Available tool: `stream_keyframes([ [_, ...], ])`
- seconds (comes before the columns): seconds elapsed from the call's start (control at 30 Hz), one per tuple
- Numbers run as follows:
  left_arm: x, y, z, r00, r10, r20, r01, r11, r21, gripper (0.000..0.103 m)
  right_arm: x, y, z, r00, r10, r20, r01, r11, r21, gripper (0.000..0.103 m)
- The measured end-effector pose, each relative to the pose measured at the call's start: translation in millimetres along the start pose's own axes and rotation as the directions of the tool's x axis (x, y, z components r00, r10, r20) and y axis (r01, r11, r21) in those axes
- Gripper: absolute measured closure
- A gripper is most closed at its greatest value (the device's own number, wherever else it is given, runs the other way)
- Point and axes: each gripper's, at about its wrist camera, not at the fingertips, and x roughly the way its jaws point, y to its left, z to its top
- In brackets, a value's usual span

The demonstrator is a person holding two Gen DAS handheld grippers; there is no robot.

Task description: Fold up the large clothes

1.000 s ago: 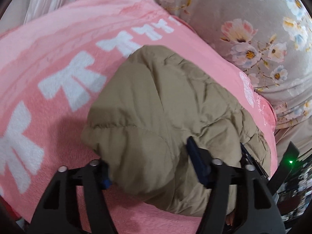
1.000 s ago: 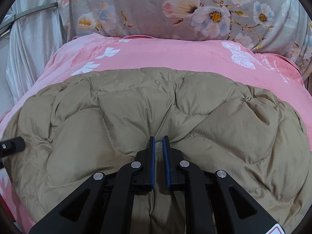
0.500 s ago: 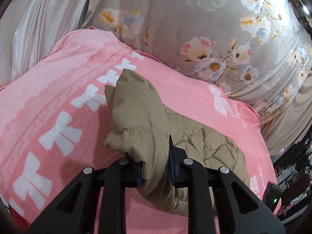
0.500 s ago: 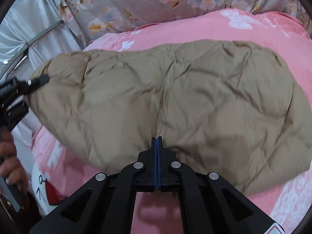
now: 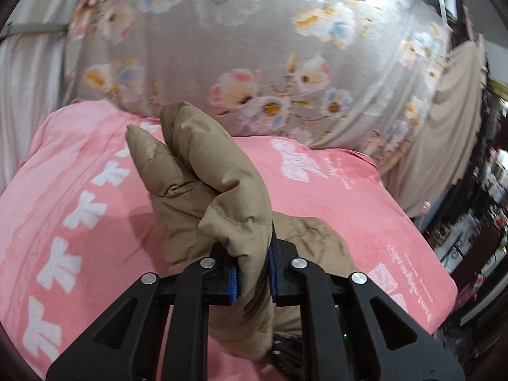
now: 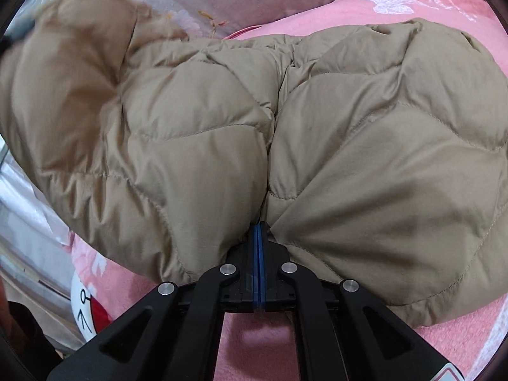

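Floral sheet: grey-beige, printed with pale flowers, hung upright behind the bed.
Pink blanket: fleece, white bows and script, spread over the bed under everything else.
Quilted jacket: tan, padded, stitched in curved panels. Lifted above the pink blanket and held at two points; its left end is raised and blurred in the right wrist view.
Left tongs: black frame, blue pads, closed around a thick bunched fold of the quilted jacket, which rises above them.
Right tongs: blue pads pressed together, pinching the jacket's near edge at a seam.
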Motion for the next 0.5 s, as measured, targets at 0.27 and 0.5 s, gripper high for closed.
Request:
stream_keyframes([
  [0.27, 43, -89, 0, 0.990, -0.124, -0.069, 0.134, 0.980, 0.148, 0.091, -68, -23, -11, 0.992, -0.068, 0.107, 0.064, 0.997, 0.042, 0.101],
  [0.5, 116, -151, -34, 0.956, -0.173, -0.236, 0.219, 0.958, 0.183, 0.092, -137, -77, -21, 0.947, -0.259, 0.190, 0.234, 0.962, 0.142, 0.101],
])
